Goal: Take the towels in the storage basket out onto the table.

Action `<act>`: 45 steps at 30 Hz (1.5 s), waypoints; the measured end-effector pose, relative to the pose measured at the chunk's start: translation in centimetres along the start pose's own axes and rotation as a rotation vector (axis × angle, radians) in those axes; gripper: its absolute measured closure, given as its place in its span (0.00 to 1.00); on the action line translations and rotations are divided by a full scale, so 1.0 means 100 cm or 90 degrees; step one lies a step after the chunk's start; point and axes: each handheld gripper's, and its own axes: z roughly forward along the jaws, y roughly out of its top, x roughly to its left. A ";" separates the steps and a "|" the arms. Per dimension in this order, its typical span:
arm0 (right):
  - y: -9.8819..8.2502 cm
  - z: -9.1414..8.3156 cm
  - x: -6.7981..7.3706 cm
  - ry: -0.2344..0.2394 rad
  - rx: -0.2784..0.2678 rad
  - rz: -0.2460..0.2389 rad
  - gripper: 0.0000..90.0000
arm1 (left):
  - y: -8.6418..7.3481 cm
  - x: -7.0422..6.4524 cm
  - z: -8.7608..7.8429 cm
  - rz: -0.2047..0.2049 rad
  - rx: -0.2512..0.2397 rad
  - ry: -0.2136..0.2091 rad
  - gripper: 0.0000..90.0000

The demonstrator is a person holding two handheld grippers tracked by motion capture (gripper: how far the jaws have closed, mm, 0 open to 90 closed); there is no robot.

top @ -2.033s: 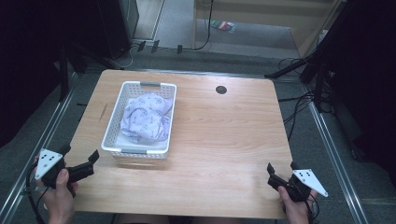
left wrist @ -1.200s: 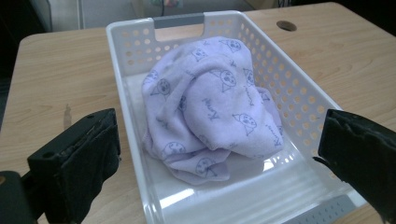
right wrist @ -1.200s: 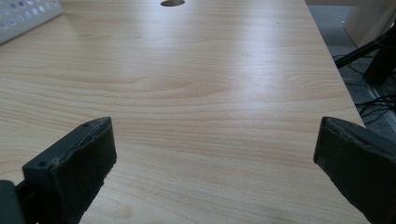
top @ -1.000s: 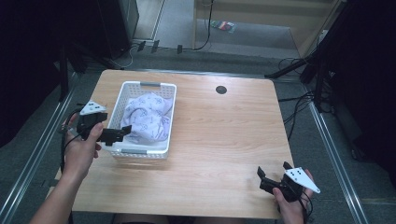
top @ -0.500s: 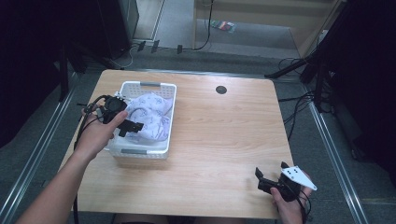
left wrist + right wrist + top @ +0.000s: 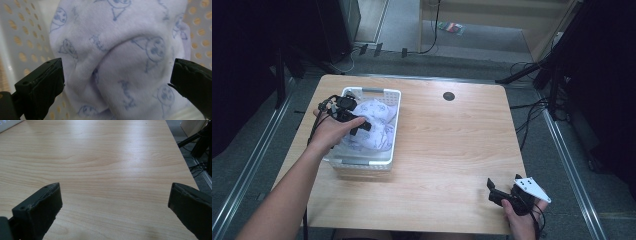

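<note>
A white perforated basket (image 6: 392,125) stands on the left half of the wooden table and holds a pale lilac printed cloth (image 6: 379,127). My left gripper (image 6: 362,125) hovers over the basket, open, its jaws pointing down at the cloth. In the left gripper view the cloth (image 6: 120,62) lies bunched between the wide-apart jaws of the left gripper (image 6: 117,82), with basket wall (image 6: 17,40) on either side. My right gripper (image 6: 493,192) rests low near the table's front right edge, open. In the right gripper view the right gripper (image 6: 115,205) has bare wood between its jaws.
The wooden table (image 6: 452,145) has a round black cable hole (image 6: 448,95) at the back centre. Cables and dark stands lie on the floor to the right and behind. The table's right edge (image 6: 185,162) is close to my right gripper.
My left gripper has travelled from the table's front left corner up and over the basket, ending above the cloth. My right gripper has shifted slightly left along the front edge.
</note>
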 end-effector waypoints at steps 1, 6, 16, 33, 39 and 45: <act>0.000 0.000 0.000 -0.001 0.002 0.000 0.00 | 0.001 0.001 0.004 -0.003 0.004 -0.005 0.00; 0.000 0.000 0.000 -0.001 0.004 0.000 0.00 | 0.007 -0.001 0.020 -0.016 0.022 -0.004 0.00; 0.000 0.000 0.001 -0.009 0.007 -0.001 0.00 | 0.009 -0.009 0.043 -0.020 0.030 0.050 0.00; 0.000 0.002 0.004 -0.011 0.022 -0.013 0.00 | 0.004 -0.012 0.057 -0.029 0.046 0.050 0.01; 0.001 0.003 0.003 -0.010 0.029 -0.012 0.00 | 0.004 -0.011 0.052 -0.037 0.054 0.053 0.14; 0.001 0.003 0.003 -0.004 0.027 -0.010 0.00 | 0.007 -0.015 0.047 -0.041 0.061 0.053 0.36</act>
